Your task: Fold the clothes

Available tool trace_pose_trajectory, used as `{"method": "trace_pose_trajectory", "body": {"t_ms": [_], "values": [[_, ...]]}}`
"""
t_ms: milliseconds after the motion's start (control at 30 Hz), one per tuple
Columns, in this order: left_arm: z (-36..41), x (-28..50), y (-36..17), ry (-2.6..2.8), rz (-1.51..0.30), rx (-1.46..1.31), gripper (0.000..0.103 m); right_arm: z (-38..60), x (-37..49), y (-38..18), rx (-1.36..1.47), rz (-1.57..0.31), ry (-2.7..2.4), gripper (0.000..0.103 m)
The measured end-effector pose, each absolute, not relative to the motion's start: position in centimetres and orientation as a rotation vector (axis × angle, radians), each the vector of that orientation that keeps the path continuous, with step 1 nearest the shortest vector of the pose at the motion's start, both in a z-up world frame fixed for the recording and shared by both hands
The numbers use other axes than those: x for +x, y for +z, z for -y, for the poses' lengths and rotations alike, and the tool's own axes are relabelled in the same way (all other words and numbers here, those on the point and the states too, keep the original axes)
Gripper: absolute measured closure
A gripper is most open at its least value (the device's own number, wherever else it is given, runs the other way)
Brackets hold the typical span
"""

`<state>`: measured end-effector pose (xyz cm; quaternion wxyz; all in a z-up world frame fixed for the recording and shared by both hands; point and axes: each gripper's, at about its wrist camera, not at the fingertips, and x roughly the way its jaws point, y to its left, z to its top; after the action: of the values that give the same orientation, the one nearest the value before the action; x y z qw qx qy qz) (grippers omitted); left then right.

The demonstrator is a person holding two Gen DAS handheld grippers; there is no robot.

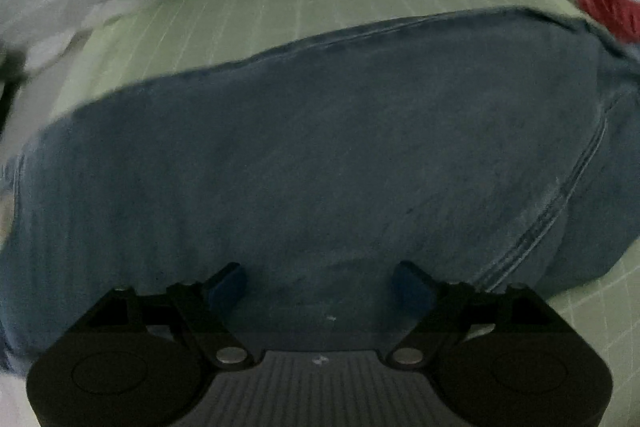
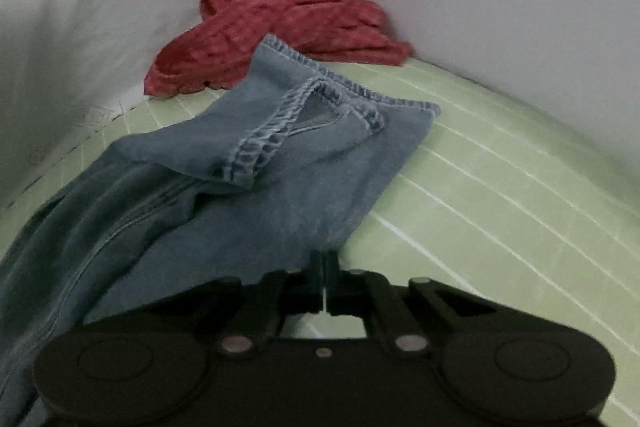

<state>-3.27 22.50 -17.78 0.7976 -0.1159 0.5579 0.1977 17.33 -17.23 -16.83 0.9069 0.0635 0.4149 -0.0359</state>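
The right wrist view alone shows the leg ends of the jeans (image 2: 256, 163): two hemmed cuffs, the stitching puckered and faded pale, one leg folded back across the other so its cuff lies on the denim beneath; the left wrist view shows none of this, only a broad flat expanse of the same denim (image 1: 320, 155) with a double-stitched seam curving down its right side. The garment is mid-blue, washed, with a fine twill grain; it lies on a pale green sheet (image 2: 500, 195) crossed by thin white grid lines. A red garment (image 2: 288, 31), ribbed or striped in texture and bunched in loose folds, sits at the far end of the sheet just beyond the cuffs; in the left view only a blurred corner of it appears at the upper right. White fabric (image 2: 120, 7) printed with a small orange carrot motif rises behind and to the left of the sheet; a plain pale wall (image 2: 480, 7) stands to the right.

Left gripper (image 1: 320, 285): black body, blue-padded fingers spread wide apart, released, nothing between them, poised over the denim; whether the pads touch the cloth cannot be told. Right gripper (image 2: 325, 269): fingers clenched together with only a hairline gap, at the near edge of the jeans; whether denim is pinched between them cannot be told.
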Motion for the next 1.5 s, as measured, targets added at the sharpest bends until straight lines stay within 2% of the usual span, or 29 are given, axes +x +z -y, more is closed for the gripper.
{"method": "trace_pose_trajectory", "body": {"t_ms": [433,600,633,700,800,900,933,1067,1233,1267,1367,1467,1500], "values": [[-21.6,-7.1,-18.1,0.37,-1.236,-0.227,0.016,23.3,7.3,-15.8,0.112,-0.897,-0.08,0.102],[-21.2,-6.8,-18.1,0.415,-1.216,-0.218,0.014,23.6,5.8,-14.7,0.013,-0.862,-0.021,0.097],[-21.1,-6.6,-18.1,0.425,-1.218,-0.212,0.014,23.5,5.8,-14.4,-0.018,-0.839,-0.011,0.095],[-20.3,-6.6,-17.8,0.449,-1.219,-0.198,0.013,23.4,5.9,-13.7,-0.065,-0.797,0.015,0.076],[-19.6,-6.4,-17.8,0.48,-1.227,-0.184,0.01,23.6,7.2,-13.3,-0.052,-0.784,0.086,0.074],[-19.8,-6.2,-17.8,0.502,-1.249,-0.182,0.003,23.5,9.5,-13.5,-0.052,-0.791,0.137,0.063],[-19.8,-6.3,-17.8,0.506,-1.253,-0.185,0.001,23.4,10.4,-13.7,-0.055,-0.798,0.151,0.063],[-20.1,-6.6,-17.5,0.508,-1.254,-0.237,0.0,23.0,14.0,-14.4,-0.066,-0.823,0.205,0.057],[-20.7,-6.0,-17.7,0.531,-1.26,-0.295,0.0,22.2,20.9,-13.9,-0.047,-0.792,0.198,0.056],[-20.7,-5.8,-17.7,0.538,-1.267,-0.296,0.0,21.8,22.3,-13.5,-0.041,-0.767,0.19,0.052],[-20.6,-5.6,-17.7,0.56,-1.273,-0.302,0.0,20.7,26.2,-12.6,-0.056,-0.709,0.171,0.027],[-20.3,-5.7,-17.7,0.582,-1.272,-0.308,0.0,21.5,26.8,-13.0,0.001,-0.727,0.095,0.024],[-20.3,-5.6,-17.7,0.586,-1.272,-0.309,0.0,21.8,27.0,-13.1,0.021,-0.733,0.07,0.016]]}}
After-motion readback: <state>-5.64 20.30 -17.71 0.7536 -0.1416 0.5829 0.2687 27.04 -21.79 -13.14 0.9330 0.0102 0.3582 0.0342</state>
